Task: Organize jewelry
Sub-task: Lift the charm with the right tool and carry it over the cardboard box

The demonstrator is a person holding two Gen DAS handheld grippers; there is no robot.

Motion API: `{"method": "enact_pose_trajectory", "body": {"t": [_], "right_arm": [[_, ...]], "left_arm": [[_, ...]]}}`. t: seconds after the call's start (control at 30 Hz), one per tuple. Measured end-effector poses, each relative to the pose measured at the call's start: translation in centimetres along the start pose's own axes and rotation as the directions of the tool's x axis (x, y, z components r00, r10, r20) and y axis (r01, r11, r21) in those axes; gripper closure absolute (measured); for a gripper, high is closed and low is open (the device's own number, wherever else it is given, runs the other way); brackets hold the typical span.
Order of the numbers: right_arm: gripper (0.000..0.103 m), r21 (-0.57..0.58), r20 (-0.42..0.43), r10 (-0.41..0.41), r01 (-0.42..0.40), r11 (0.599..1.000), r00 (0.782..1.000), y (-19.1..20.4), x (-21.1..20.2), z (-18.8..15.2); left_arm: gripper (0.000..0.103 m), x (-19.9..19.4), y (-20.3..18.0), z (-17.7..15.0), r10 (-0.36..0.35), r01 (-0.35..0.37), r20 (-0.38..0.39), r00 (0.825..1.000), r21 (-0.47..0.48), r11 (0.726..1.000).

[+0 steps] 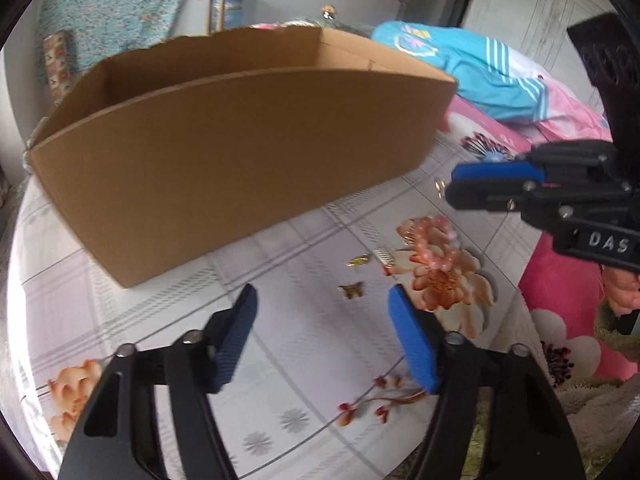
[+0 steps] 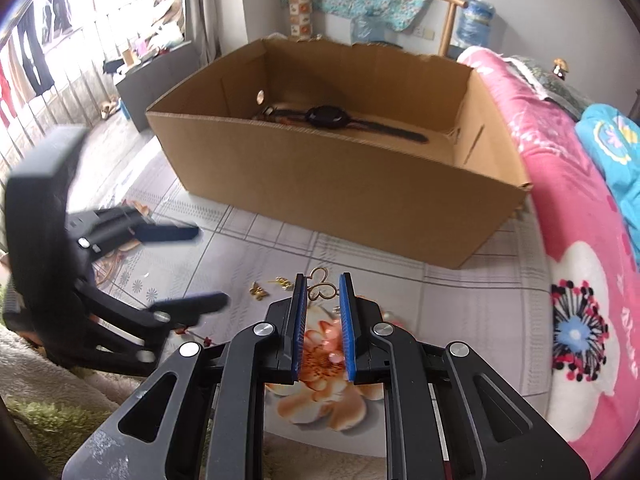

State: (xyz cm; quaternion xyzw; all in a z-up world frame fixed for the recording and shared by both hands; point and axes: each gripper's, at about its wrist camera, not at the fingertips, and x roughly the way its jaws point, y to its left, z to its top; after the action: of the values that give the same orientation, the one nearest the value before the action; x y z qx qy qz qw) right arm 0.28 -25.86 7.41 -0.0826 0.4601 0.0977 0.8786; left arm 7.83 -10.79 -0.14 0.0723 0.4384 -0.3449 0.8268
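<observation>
R gripper (image 2: pixel 323 286): jaws narrowed but w/ a gap, not clamped on anything. A gold looped pendant (image 2: pixel 320 286) lies on the table (image 2: pixel 460 312) between the blue pads (image 2: pixel 346 328) near the tips; can't tell if either pad touches it. Below the pads, an orange flower print on the cloth.

L gripper (image 1: pixel 322 312): jaws wide apart, holding nothing, hovering over the table. In the R wrist view it shows at left, blurred.

Just past the L gripper tips: small gold butterfly charm (image 1: pixel 352 290), beyond it a second gold piece (image 1: pixel 359 260), then a small silver clip (image 1: pixel 385 257), all loose on the cloth. A pink bead bracelet (image 1: pixel 430 244) lies to their right on the flower print. A gold ring (image 1: pixel 440 186) sits further back, just beside the R gripper's tip.

Behind all this: open cardboard box (image 2: pixel 340 184) on the table, well apart from the loose pieces. Inside it a black watch (image 2: pixel 332 118) lies flat on the bottom; some small items by its strap end, too small to tell.

Right of the table: pink floral bed cover (image 2: pixel 580 240), blue garment (image 1: pixel 460 68) on it.
</observation>
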Motion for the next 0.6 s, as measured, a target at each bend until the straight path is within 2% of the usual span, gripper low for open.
{"method": "enact_pose_trajectory", "body": {"t": [0.1, 0.23, 0.33, 0.5, 0.6], "right_arm": [[0.089, 0.018, 0.017, 0.007, -0.008, 1.000, 1.000, -1.0, -0.7, -0.2], [0.089, 0.038, 0.027, 0.022, -0.023, 0.999, 0.999, -1.5, -1.1, -0.6], [0.089, 0.040, 0.031, 0.030, -0.031, 0.999, 0.999, -1.6, -1.1, -0.8], [0.089, 0.047, 0.035, 0.039, -0.040, 0.998, 0.999, -1.9, -0.8, -1.1], [0.089, 0.047, 0.037, 0.043, -0.044, 0.998, 0.998, -2.1, -0.7, -1.2]], "left_arm": [[0.060, 0.8, -0.6, 0.2, -0.015, 0.015, -0.024, 1.000, 0.007, 1.000], [0.078, 2.0, -1.3, 0.6, 0.007, -0.005, -0.067, 0.998, 0.035, 0.999], [0.081, 2.3, -1.6, 0.7, 0.022, -0.017, -0.076, 0.997, 0.053, 0.998], [0.081, 2.8, -2.8, 0.9, 0.073, -0.062, -0.091, 0.993, 0.120, 0.991], [0.088, 3.1, -3.4, 1.0, 0.119, -0.103, -0.092, 0.989, 0.158, 0.982]]}}
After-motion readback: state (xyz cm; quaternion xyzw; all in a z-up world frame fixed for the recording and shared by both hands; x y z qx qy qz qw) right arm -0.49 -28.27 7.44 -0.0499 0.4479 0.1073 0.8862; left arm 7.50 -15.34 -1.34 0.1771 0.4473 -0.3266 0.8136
